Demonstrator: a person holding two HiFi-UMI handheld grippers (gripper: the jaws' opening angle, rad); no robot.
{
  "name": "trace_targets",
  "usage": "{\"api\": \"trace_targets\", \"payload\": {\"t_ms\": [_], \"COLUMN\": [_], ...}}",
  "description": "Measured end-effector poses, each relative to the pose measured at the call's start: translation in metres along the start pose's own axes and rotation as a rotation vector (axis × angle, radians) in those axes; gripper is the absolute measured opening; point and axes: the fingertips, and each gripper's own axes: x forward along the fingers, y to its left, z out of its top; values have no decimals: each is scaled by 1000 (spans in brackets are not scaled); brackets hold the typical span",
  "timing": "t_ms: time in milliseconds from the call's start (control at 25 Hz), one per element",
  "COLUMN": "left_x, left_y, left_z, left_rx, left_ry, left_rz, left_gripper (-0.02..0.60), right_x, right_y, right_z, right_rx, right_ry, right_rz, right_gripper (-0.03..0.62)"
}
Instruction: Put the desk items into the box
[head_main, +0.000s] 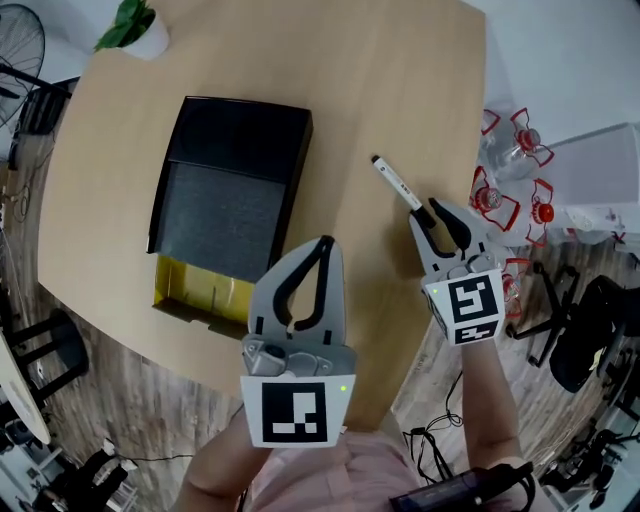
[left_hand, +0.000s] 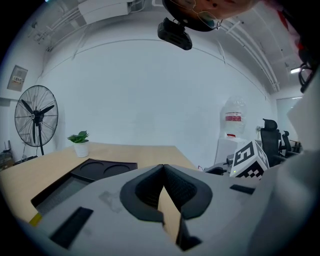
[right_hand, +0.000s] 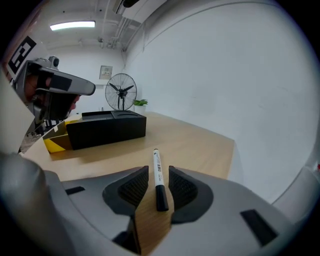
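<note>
A white marker with a black cap lies on the wooden table, right of centre. My right gripper is open and low over the table, one finger on each side of the marker's capped end, with gaps showing on both sides. The box is black with a grey lining, has a yellow part at its near end, and sits left of centre. My left gripper hangs shut and empty above the table, just right of the box's near corner; its fingertips meet.
A small potted plant stands at the table's far left corner. A standing fan is behind the table. Several water bottles and an office chair are on the floor to the right. The table's near edge runs just below both grippers.
</note>
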Motion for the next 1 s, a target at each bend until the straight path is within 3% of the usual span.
{"api": "trace_targets", "payload": {"t_ms": [520,640,1000], "left_x": [2,0,-31], "left_y": [8,9,10], "left_z": [-15,-10,9], "left_rx": [-7,-14,29], "left_ry": [24,10,-41], "left_rz": [-21,-7,55], "left_gripper": [11,11,11], "right_x": [22,22,-20], "right_y": [0,5,14], "right_z": [-25,-24,18], "right_rx": [-16,-22,26], "right_ry": [126,144,19], "right_rz": [2,16,2], "right_gripper": [115,71,66]}}
